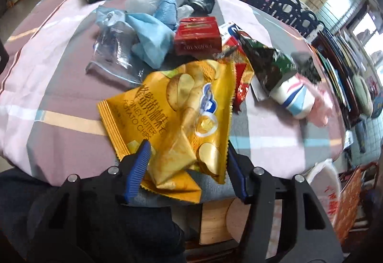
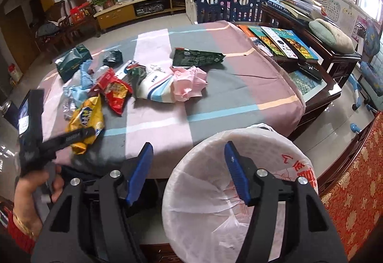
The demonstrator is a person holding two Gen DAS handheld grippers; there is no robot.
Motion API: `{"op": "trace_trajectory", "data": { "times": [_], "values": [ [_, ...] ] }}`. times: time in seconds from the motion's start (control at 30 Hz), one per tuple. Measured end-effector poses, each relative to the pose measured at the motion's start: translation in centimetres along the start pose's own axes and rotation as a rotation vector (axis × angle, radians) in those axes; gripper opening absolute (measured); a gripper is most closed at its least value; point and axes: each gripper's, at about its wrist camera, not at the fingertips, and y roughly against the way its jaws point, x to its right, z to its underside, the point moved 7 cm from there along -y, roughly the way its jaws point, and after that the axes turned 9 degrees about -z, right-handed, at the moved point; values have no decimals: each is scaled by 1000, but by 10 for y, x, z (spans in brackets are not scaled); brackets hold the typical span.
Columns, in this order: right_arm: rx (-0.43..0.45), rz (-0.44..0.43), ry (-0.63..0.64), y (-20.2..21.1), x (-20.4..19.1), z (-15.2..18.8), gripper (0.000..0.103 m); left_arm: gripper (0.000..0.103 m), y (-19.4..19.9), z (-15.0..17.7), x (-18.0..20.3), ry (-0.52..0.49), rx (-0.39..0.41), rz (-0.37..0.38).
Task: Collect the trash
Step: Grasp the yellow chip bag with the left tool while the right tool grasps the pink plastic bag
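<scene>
The yellow potato chip bag (image 1: 177, 117) lies crumpled at the near edge of the table (image 1: 59, 100), its lower end hanging a little over the rim. The left gripper (image 1: 189, 167) sits around that end with its jaws apart, one blue pad on each side of the foil, not yet pinching it. From where I stand, the risk is plain: the bag is puffed and slick, so a bite on the loose corner alone could let it slide out or tear on the way across.

Just behind it lies a red snack wrapper (image 2: 117, 95), touching the bag, and it may get dragged along or pushed off the edge. Further back sit a red cigarette box (image 1: 197, 35), blue crumpled tissue (image 1: 150, 45) and a paper cup (image 1: 293, 97) on its side.

The right gripper (image 2: 189, 172) hangs with jaws wide apart and empty over the lined trash bin (image 2: 198, 191) beside the table. It could block the drop there.
</scene>
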Motion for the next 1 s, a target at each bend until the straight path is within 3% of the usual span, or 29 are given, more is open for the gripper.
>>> {"op": "trace_trajectory", "data": {
  "times": [0.07,0.17,0.37,0.53,0.67,0.77,1.0],
  "values": [
    [-8,-10,-28,-15,4,-4,62,46,4,2,2,-13,31,1],
    [-7,-37,-71,-41,5,-21,62,37,7,-1,-4,42,50,74],
    [77,1,-87,-97,7,-86,71,37,17,-2,-23,138,89,102],
    [-53,27,-144,-156,20,-94,71,37,20,-1,-24,143,95,103],
    [-43,-37,-177,-157,19,-78,36,37,22,0,-27,149,100,108],
    [-27,-51,-122,-148,7,-75,24,37,29,0,-29,157,131,126],
    [43,-38,-71,-120,-8,-81,18,37,35,1,-29,165,137,137]
  ]
}}
